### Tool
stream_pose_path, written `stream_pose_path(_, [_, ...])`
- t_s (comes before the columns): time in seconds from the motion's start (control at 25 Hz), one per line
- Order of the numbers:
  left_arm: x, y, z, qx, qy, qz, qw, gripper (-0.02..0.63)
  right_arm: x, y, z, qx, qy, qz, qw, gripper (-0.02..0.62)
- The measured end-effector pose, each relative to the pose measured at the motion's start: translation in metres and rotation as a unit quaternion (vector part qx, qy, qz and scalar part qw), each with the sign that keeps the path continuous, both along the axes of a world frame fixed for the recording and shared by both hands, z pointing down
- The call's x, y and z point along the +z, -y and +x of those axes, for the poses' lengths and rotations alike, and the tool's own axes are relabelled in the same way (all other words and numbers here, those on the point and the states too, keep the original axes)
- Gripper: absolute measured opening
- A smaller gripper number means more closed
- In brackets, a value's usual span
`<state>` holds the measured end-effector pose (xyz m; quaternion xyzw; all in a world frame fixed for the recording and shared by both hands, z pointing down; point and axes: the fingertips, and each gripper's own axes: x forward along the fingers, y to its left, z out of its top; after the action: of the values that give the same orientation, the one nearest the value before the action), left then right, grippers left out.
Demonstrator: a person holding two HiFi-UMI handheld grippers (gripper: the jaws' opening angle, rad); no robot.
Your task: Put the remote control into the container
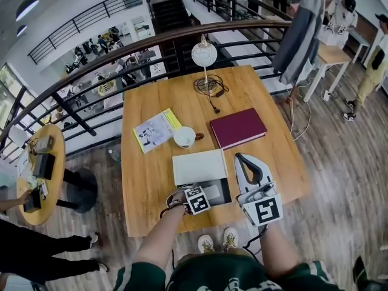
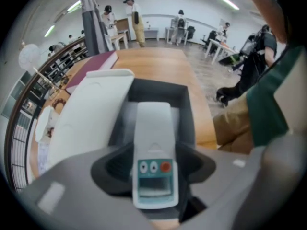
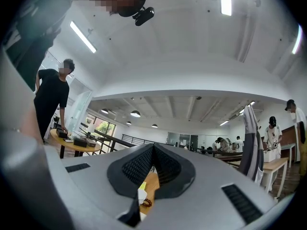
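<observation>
Remote control (image 2: 152, 147), slim white plastic, teal-panelled: pinched lengthwise in left gripper (image 2: 152, 166), directly over open dark rectangular container (image 2: 184, 104), seemingly not yet seated. Right gripper (image 3: 152, 150): jaws pressed together, empty.

The remote control (image 2: 152, 143) looks blurry in the left gripper view. In the head view, the left gripper (image 1: 197, 199) covers it.

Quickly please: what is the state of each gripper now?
Left gripper: closed on the remote control.
Right gripper: closed, empty.
</observation>
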<state>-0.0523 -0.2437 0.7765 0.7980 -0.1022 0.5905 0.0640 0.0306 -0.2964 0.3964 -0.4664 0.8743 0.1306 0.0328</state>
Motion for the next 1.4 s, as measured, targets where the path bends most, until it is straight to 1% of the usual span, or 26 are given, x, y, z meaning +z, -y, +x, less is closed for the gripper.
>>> stream_pose_path(0.24, [0.012, -0.005, 0.000, -0.005, 0.006, -0.019, 0.9998, 0.268, 0.004, 0.001, -0.001, -0.007, -0.003, -0.007, 1.000, 0.015])
stream_pose_path(0.56, [0.017, -0.003, 0.008, 0.002, 0.015, -0.024, 0.9996, 0.268, 0.008, 0.001, -0.004, -0.015, -0.011, -0.015, 1.000, 0.015])
stream_pose_path(0.72, [0.025, 0.000, 0.009, 0.003, 0.028, -0.020, 0.9994, 0.268, 0.009, 0.003, -0.003, -0.015, -0.010, -0.017, 1.000, 0.015])
stream_pose_path(0.88, [0.032, 0.000, 0.006, -0.018, 0.033, -0.023, 0.9990, 0.268, 0.010, 0.002, 0.002, -0.012, -0.014, -0.021, 1.000, 0.015])
stream_pose_path(1.0, [0.034, 0.000, 0.006, -0.017, 0.036, -0.018, 0.9990, 0.268, 0.011, 0.000, 0.002, -0.013, -0.015, -0.022, 1.000, 0.015])
stream_pose_path(1.4, [0.033, 0.004, 0.007, -0.018, 0.029, -0.010, 0.9994, 0.268, 0.010, -0.001, 0.001, -0.014, -0.012, -0.022, 1.000, 0.015])
